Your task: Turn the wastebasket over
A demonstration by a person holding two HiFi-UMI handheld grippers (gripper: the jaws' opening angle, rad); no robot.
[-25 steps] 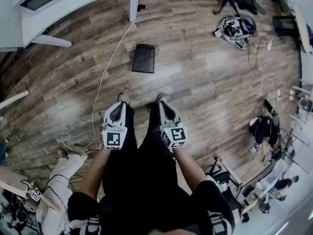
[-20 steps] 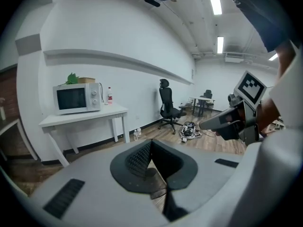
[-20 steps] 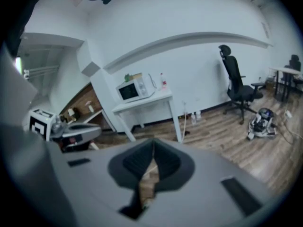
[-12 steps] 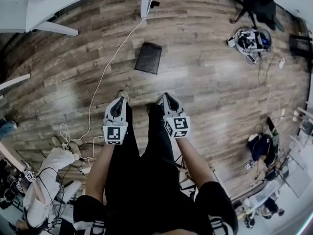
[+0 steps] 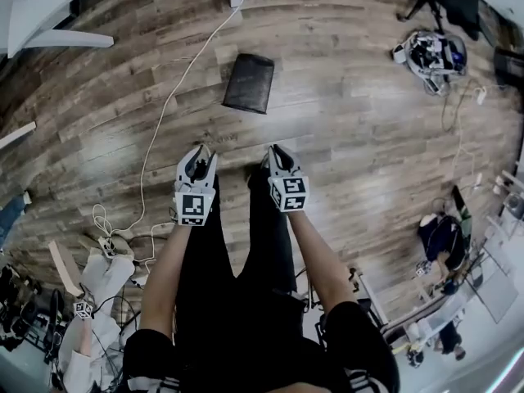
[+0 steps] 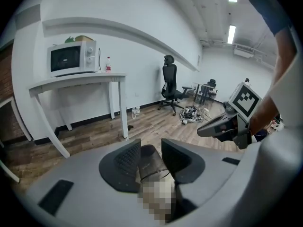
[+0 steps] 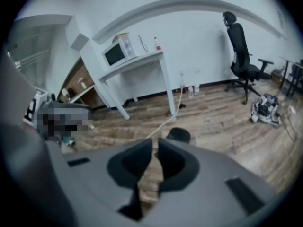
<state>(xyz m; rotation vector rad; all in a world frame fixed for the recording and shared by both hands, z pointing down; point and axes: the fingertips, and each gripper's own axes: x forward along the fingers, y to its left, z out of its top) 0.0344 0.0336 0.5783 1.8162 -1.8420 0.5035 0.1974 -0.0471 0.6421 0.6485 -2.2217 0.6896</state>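
You are holding both claws out in front of your legs, pointing down toward the wooden floor (image 5: 352, 146). The left claw (image 5: 200, 158) is opening, its pads spreading with nothing between them. The right claw (image 5: 276, 155) is staying clenched and empty, pads together.

The wastebasket (image 5: 249, 83) is lying on the floor ahead of you, well apart from both claws and touching neither. It is sitting between the lines of your two arms, a shade nearer the right claw's side. In the left gripper view, though, it is showing straight through the gap of the opening pads, so the left claw is aiming at it more squarely. It is looking like a dark, tapered bin, and its long axis is running roughly away from you, tilted slightly. I am judging that it is resting on its side. Which end holds the mouth I cannot tell.

A white cable (image 5: 164, 121) is trailing across the floor just left of the wastebasket and past your left claw. It is crossing no straight reach, but a wide sweep on that side could be snagging it.

Farther off, a white bench (image 6: 78, 82) is carrying a microwave (image 6: 73, 58) and a bottle (image 6: 108, 64), with an office chair (image 6: 169, 86) beyond.
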